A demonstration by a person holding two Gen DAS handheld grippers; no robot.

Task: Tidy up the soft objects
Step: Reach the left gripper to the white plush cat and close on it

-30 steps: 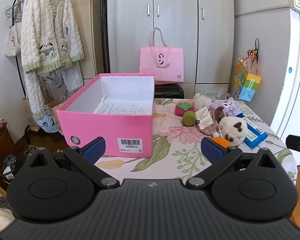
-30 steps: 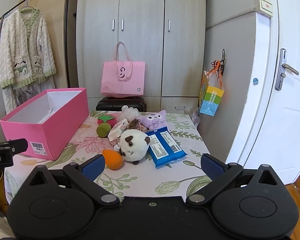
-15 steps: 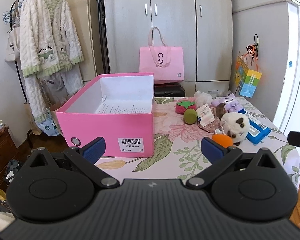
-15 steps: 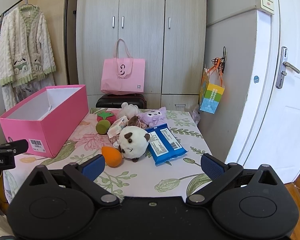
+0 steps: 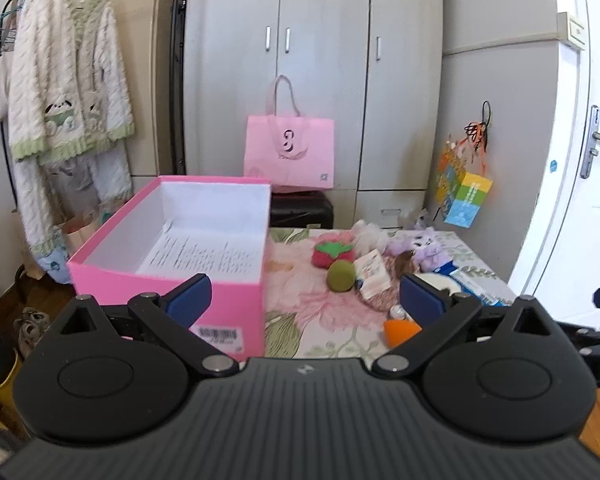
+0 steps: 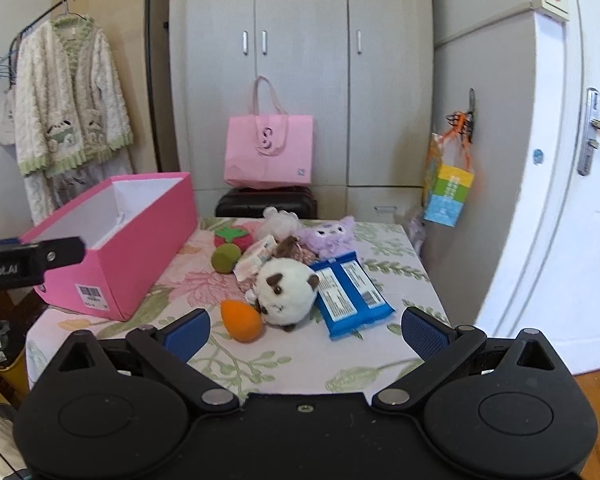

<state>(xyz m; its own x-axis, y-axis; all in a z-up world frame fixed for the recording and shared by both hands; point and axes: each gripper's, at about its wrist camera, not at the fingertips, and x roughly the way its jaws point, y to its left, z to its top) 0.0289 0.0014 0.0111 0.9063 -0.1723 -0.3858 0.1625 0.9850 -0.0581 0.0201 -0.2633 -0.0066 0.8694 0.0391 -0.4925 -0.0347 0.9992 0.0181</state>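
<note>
Both grippers released, nothing picked up yet

We hold the left hand-held gripper (image 5: 305, 300) and the right hand-held gripper (image 6: 306, 326) spread wide and empty, short of the bench (image 6: 300, 356). The soft toys lie crowded beside the pink box (image 6: 140, 248): the orange toy (image 6: 242, 320) touches the white plush (image 6: 286, 284), which sits against the blue packs (image 6: 350, 294). We judge that a careless closing could catch two things together, or nudge one off the bench's near edge.

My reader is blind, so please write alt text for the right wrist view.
Open right gripper above a floral table holding soft toys: a white plush, orange toy and blue packs. An open pink box stands at left.
</note>
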